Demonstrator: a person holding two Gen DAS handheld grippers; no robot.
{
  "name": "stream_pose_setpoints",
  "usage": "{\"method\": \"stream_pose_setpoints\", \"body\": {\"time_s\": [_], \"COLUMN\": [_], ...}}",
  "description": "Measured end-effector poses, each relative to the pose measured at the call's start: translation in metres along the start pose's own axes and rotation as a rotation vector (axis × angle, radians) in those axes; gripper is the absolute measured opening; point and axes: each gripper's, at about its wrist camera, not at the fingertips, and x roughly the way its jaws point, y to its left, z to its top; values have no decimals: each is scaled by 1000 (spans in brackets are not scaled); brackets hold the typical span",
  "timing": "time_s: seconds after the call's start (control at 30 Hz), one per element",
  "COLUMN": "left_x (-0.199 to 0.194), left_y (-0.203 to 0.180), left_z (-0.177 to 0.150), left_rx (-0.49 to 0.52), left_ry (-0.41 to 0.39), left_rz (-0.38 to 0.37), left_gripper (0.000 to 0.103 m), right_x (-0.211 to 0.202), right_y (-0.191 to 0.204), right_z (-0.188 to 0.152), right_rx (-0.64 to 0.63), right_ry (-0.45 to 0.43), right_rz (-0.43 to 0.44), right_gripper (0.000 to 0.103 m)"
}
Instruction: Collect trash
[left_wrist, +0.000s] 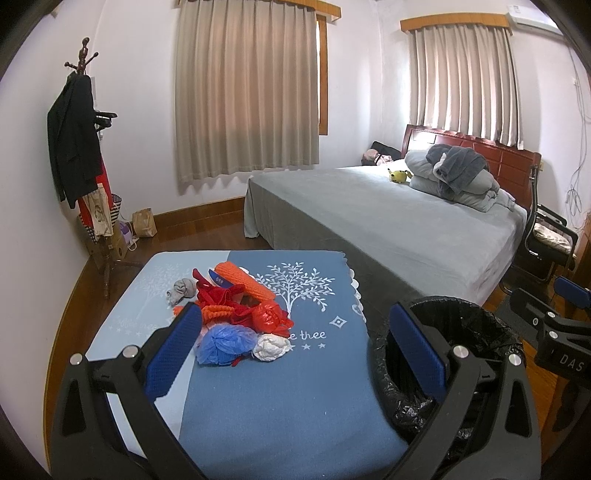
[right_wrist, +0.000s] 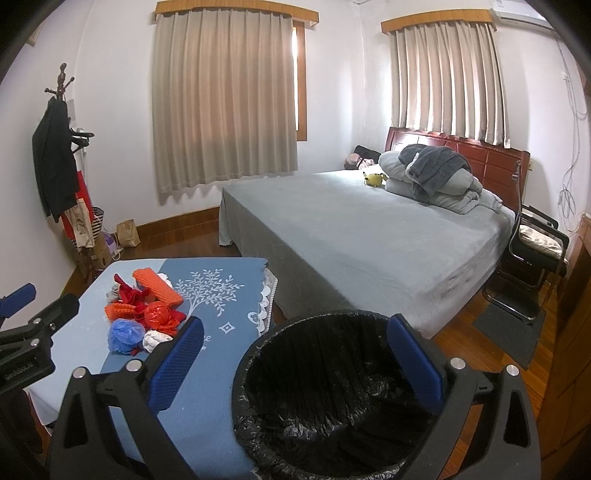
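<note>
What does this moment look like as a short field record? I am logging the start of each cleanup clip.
setting: bedroom with a bed and closed curtains
work surface: table with a blue cloth
trash: pile of crumpled red, orange, blue and white bags on the cloth
bin: black-lined trash bin beside the table, looks empty
left gripper: open, holds nothing, aimed at the pile
right gripper: open, holds nothing, above the bin

Trash pile (left_wrist: 236, 314) beside lined bin (left_wrist: 443, 354)
</note>
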Motion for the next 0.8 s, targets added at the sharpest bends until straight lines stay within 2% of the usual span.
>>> {"method": "stream_pose_setpoints", "body": {"time_s": [0.8], "left_x": [9], "left_y": [3], "left_z": [-13], "left_rx": [-25], "left_ry": [18], "left_rz": [3], "left_gripper": [98], "right_x": [9], "right_y": [9], "right_z": [-3], "right_rx": [-18], "right_ry": [18], "right_rz": [18], "right_gripper": [97]}}
